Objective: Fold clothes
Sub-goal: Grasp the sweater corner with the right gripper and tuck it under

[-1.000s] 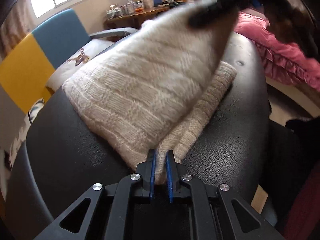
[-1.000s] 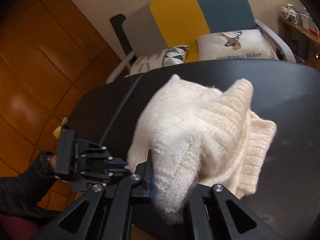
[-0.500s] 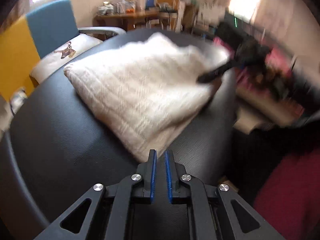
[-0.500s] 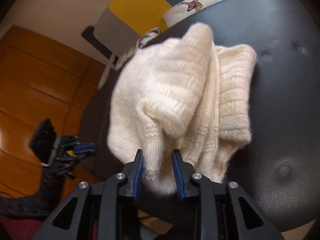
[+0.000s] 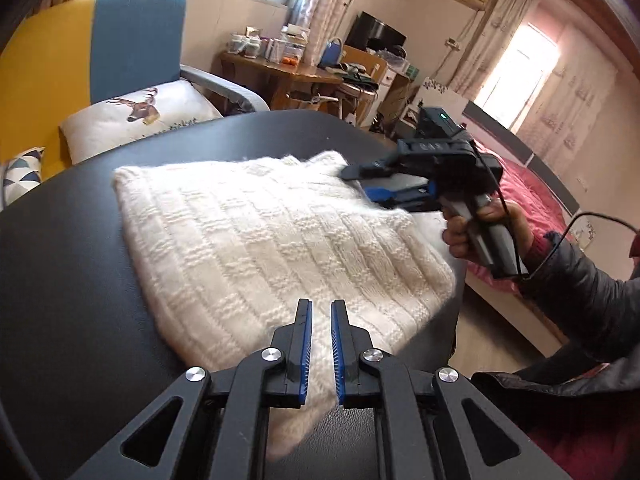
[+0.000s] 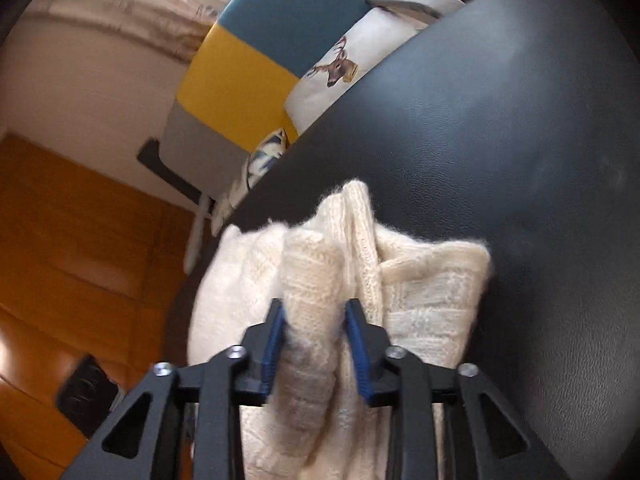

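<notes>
Folding cream sweater on bench. Left gripper jaws nearly closed, pinching hem; right gripper jaws closing round bunched fold. Next: lay flat, release.

The left gripper, black-framed with blue-padded fingers, points down at a slant, its jaws nearly together with nothing pinched between them. The right gripper, of the same make, is closing its jaws on a fold of cream knitted sweater. A bare hand in a dark sleeve grips its grey handle.

Sweater fold blurred; lower edge cut off
</notes>
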